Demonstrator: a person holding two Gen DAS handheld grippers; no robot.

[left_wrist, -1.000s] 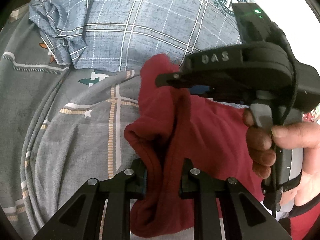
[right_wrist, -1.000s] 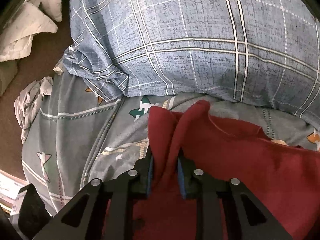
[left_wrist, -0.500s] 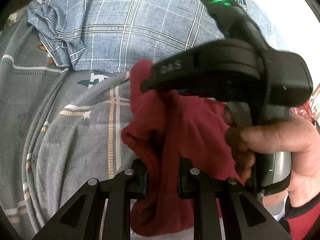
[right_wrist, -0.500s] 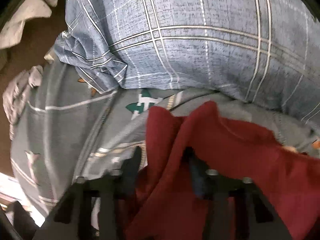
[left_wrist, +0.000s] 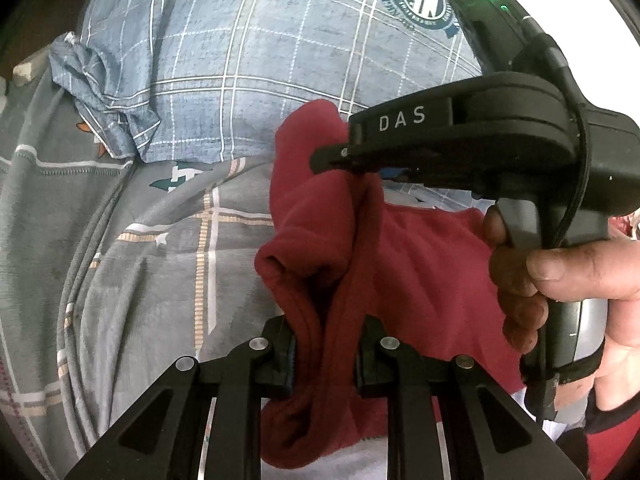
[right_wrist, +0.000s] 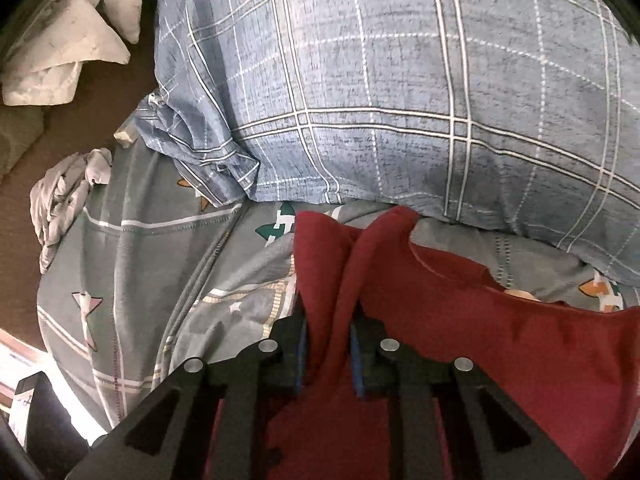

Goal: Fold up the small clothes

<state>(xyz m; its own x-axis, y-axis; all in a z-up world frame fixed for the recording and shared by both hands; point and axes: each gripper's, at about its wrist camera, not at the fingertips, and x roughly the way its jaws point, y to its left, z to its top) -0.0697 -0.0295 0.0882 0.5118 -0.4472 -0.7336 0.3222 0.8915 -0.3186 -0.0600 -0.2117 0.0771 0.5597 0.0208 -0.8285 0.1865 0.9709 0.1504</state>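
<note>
A dark red small garment (left_wrist: 420,264) lies bunched on a grey patterned bedsheet (left_wrist: 140,272). My left gripper (left_wrist: 326,354) is shut on a fold of the red garment near its lower edge. My right gripper (right_wrist: 328,356) is shut on another bunched corner of the same garment (right_wrist: 500,344). In the left wrist view the right gripper (left_wrist: 332,158) reaches in from the right, held by a hand, its tip pinching the red cloth just ahead of my left fingers.
A blue plaid pillow (right_wrist: 400,80) lies just behind the garment and also shows in the left wrist view (left_wrist: 260,60). A crumpled grey cloth (right_wrist: 68,196) and white fabric (right_wrist: 64,52) lie at the far left, off the sheet's edge.
The right gripper swung closer and to the left half a second ago, then went back toward its earlier place. Both grippers keep their hold on the red garment.
</note>
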